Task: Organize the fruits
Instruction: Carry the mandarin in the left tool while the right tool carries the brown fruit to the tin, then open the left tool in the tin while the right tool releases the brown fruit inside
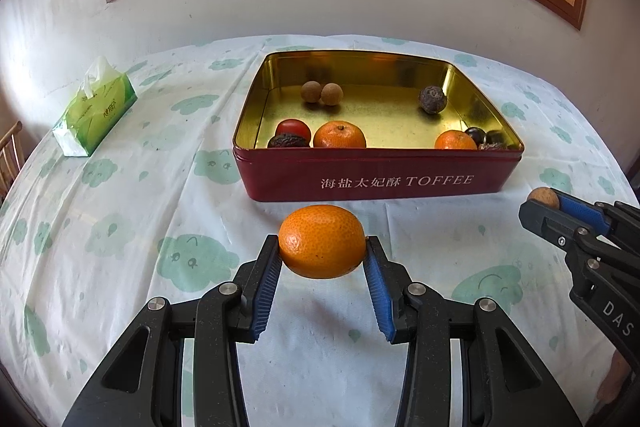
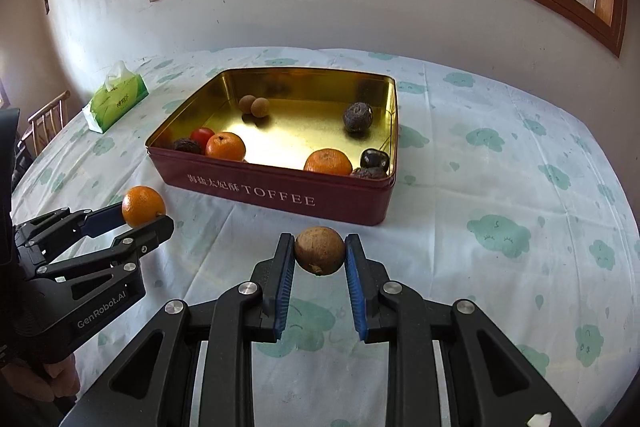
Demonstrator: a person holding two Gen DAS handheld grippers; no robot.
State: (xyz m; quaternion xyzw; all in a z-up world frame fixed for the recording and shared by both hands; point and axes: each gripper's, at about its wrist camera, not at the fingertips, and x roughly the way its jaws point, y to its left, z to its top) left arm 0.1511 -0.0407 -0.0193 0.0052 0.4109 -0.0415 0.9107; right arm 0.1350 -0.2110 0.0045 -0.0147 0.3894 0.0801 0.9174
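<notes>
Nearest to us, our left gripper (image 1: 322,250) pinches a mandarin (image 1: 322,241) between its blue pads, held above the tablecloth (image 1: 120,227) just short of the tin's near wall. Our right gripper (image 2: 319,251) grips a small brown longan (image 2: 319,250) the same way, also short of the tin.

The risk, as we judge it, lies in the grip: both fruits are round and held only at the fingertips, so a jolt or a tilt could let either one squirt out and roll across the cloth. Coming in too low, we could also knock the near wall and shove the tin.

The mandarin looks bright orange, glossy and pitted, slightly flattened. The longan is dull tan, rough, with a stub of stem underneath.

Beyond them sits the red toffee tin (image 1: 376,183), gold inside. Along its near wall lie two more mandarins (image 1: 339,135), a red tomato-like fruit (image 1: 293,130) and some dark wrinkled fruits. Further back, two longans (image 1: 321,93) touch each other, and a dark wrinkled ball (image 1: 432,99) sits apart at the right. Far left on the cloth stands a green tissue pack (image 1: 96,107)
</notes>
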